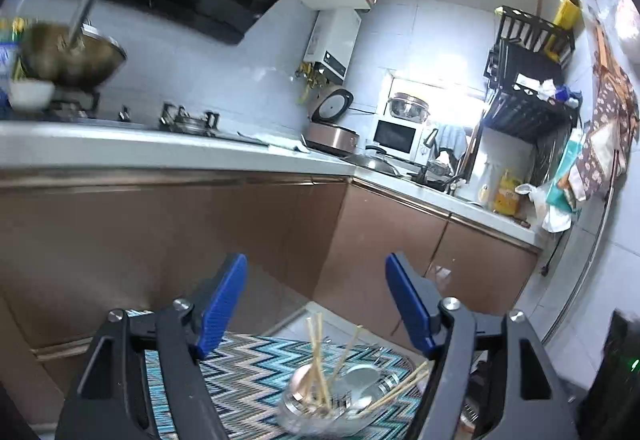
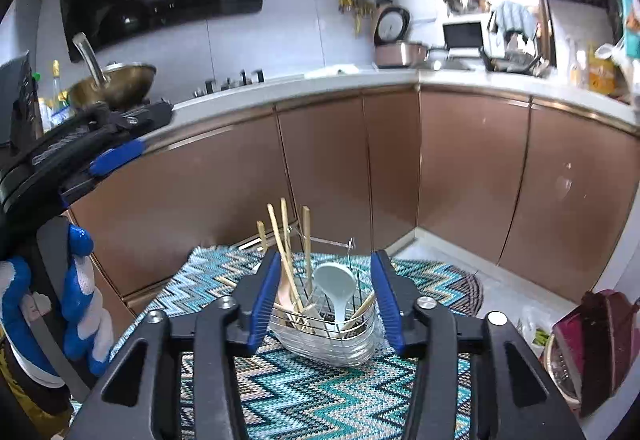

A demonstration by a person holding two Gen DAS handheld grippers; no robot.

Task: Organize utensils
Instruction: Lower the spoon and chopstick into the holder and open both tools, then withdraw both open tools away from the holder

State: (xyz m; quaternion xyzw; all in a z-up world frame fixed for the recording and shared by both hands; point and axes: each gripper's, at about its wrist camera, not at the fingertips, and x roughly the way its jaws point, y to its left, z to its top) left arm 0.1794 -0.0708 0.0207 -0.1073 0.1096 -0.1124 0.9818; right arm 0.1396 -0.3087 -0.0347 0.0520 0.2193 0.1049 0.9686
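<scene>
A wire utensil basket [image 2: 324,340] stands on a zigzag mat [image 2: 320,400]. It holds several wooden chopsticks [image 2: 280,240] and a pale blue spoon [image 2: 336,284], bowl up. My right gripper [image 2: 326,256] is open just in front of it; its blue pads flank the basket without touching it. In the left wrist view the same basket [image 1: 320,416] and chopsticks [image 1: 316,352] sit low between the fingers on the mat [image 1: 240,380]. My left gripper [image 1: 315,260] is open wide above them and holds nothing. It also shows at the right wrist view's left as the left gripper [image 2: 116,155], held by a gloved hand [image 2: 80,300].
Brown cabinet doors [image 2: 460,167] run close behind the mat under a pale counter [image 2: 304,87]. A wok [image 2: 116,83] sits on the stove; a rice cooker [image 1: 332,137] and microwave [image 1: 396,135] stand in the corner. A dark red object [image 2: 596,340] lies at the right.
</scene>
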